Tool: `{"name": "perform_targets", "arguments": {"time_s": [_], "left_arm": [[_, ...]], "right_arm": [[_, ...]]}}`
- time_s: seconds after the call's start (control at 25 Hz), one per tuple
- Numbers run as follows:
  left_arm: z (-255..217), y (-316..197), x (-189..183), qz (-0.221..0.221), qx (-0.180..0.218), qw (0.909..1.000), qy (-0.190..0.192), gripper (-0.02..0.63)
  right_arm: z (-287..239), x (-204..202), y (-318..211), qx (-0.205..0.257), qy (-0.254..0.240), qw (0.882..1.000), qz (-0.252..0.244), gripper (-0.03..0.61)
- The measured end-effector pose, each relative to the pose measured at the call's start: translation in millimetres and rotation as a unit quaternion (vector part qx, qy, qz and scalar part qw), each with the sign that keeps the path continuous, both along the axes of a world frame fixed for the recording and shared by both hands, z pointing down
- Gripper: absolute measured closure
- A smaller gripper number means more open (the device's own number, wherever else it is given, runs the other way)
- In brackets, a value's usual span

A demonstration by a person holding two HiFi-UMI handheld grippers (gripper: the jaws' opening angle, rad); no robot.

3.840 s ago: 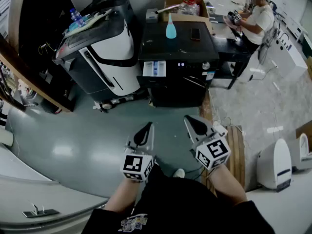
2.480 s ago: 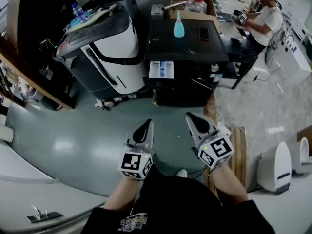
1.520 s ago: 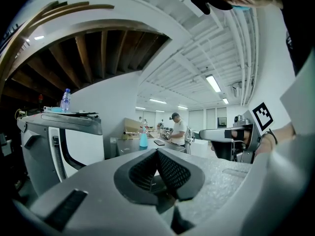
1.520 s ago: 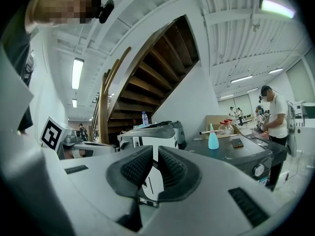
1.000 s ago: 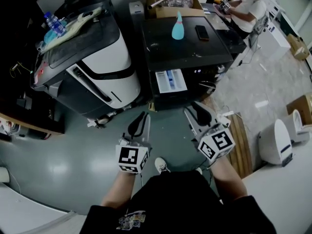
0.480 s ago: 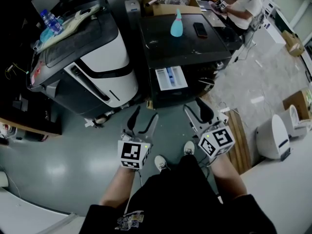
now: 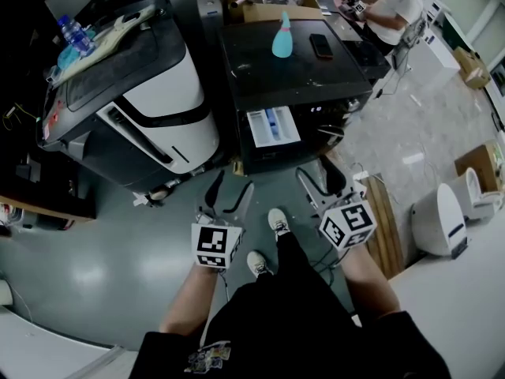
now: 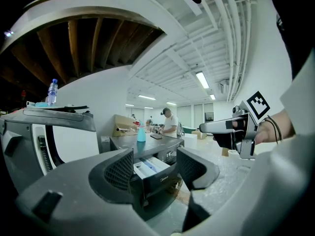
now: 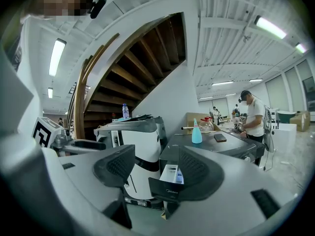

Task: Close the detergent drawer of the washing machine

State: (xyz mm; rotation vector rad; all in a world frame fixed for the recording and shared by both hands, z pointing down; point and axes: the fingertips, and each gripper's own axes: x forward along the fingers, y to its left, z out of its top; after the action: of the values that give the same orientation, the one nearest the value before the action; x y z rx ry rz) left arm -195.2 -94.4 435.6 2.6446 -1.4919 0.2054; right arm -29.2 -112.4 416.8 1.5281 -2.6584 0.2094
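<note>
The black washing machine (image 7: 296, 65) stands ahead, and its white detergent drawer (image 7: 272, 126) sticks out of the front at the upper left. The drawer (image 8: 151, 168) is some way beyond both grippers. My left gripper (image 7: 231, 192) is held low in front of the machine; its jaws are opening, with nothing between them. My right gripper (image 7: 319, 181) is level beside it, its jaws also opening and empty. In the left gripper view the left gripper (image 8: 155, 168) frames the drawer. In the right gripper view the right gripper (image 9: 155, 168) frames the drawer (image 9: 170, 177) as well.
A white and black machine (image 7: 158, 93) stands left of the washer. A blue bottle (image 7: 281, 38) and a phone (image 7: 319, 46) lie on the washer's top. A person (image 7: 394, 10) sits at the back right. A wooden pallet (image 7: 380, 227) lies on the floor at right.
Both grippers went from nearly shut to wide open and sank a little. The washing machine is closer in the view, and a shoe has stepped forward between the grippers.
</note>
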Motion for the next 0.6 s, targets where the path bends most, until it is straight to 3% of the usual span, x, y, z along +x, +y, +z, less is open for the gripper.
{"name": "perform_targets", "arguments": {"time_s": [0.32,0.6], "left_arm": [[25.6,-34.9,14.8,0.004,0.011,0.9997,-0.022,0.357],[64.8,-71.9,26.4,-0.005,-0.023,0.9994,-0.024,0.357]], "right_arm": [[39.2,17.4,-35.2,-0.017,0.008,1.000,0.012,0.318],[79.8,30.8,-70.4,-0.052,0.014,0.998,0.016,0.324]]}}
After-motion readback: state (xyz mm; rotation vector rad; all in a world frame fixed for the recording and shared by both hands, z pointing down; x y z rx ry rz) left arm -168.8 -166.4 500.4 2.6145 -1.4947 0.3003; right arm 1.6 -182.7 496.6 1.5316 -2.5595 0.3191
